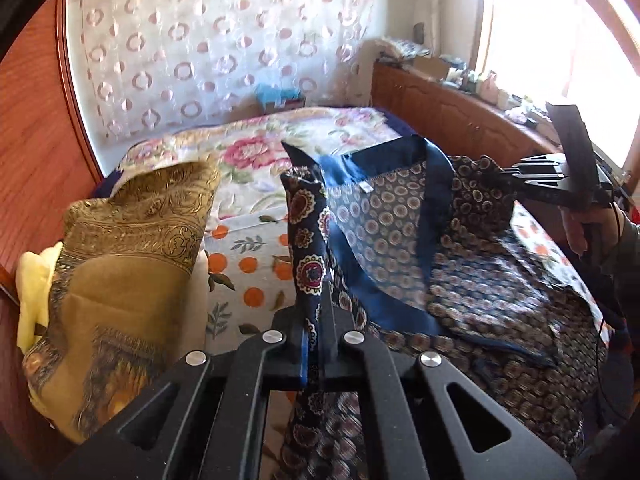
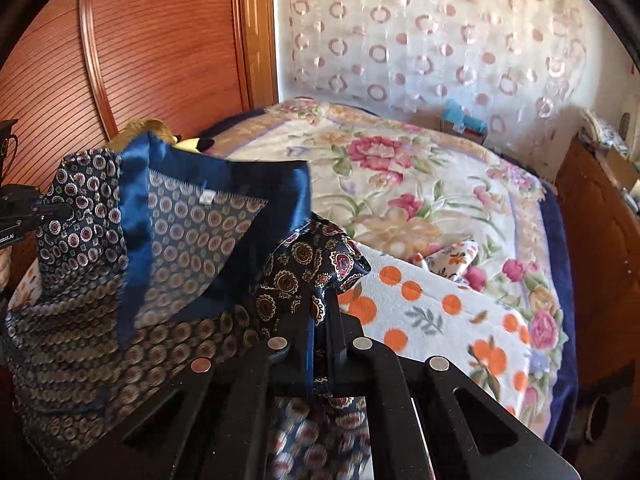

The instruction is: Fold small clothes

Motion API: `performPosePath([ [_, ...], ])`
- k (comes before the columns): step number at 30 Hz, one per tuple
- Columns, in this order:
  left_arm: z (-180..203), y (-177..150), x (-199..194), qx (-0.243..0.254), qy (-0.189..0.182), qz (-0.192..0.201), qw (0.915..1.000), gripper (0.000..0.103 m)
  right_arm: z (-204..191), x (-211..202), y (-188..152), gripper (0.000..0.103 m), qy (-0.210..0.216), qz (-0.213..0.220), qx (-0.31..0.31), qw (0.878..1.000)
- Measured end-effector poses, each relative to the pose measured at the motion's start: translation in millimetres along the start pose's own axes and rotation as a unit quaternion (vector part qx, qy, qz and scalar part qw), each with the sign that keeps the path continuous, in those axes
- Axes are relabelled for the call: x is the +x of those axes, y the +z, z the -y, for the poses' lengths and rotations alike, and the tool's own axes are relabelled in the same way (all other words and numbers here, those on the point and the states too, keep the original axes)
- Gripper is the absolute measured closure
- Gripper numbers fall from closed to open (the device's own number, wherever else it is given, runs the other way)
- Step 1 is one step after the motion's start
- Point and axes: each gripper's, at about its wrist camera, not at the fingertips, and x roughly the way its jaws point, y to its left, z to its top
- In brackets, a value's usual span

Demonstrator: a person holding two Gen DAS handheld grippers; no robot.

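A navy patterned garment (image 1: 460,264) with blue satin trim and small circle prints hangs between my two grippers above the bed. My left gripper (image 1: 318,320) is shut on one bunched corner of it, which sticks up between the fingers. My right gripper (image 2: 320,320) is shut on another bunched corner. The right gripper also shows at the right of the left wrist view (image 1: 532,178), pinching the cloth's far edge. The garment (image 2: 168,248) sags open between them, its inner side and white label facing the cameras.
A floral blanket (image 2: 420,184) covers the bed, with an orange-dotted cloth (image 2: 440,312) on top. A gold patterned cloth (image 1: 132,264) and a yellow one (image 1: 32,292) are piled at the left by the wooden wardrobe (image 2: 140,40). A wooden cabinet (image 1: 460,112) stands right.
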Motion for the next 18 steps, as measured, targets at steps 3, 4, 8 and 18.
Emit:
performPosePath([
  [3, 9.3, -10.7, -21.1, 0.011, -0.004, 0.010, 0.9999, 0.100, -8.6, -26.7, -14.4, 0.099, -0.008, 0.009, -0.002, 1.000],
  [4, 11.0, -12.7, -24.7, 0.012, -0.004, 0.011, 0.9999, 0.100, -10.9, -34.7, -18.9, 0.099, -0.012, 0.012, -0.003, 1.000],
  [8, 16.4, -28.8, -46.3, 0.016, -0.007, 0.022, 0.9996, 0.100, -20.6, -69.8, -43.9, 0.099, -0.020, 0.027, 0.004, 0.999],
  [18, 30.8, -114.4, -105.6, -0.005, -0.005, 0.044, 0.9990, 0.100, -63.1, -155.8, -150.3, 0.099, -0.007, 0.048, 0.024, 0.999],
])
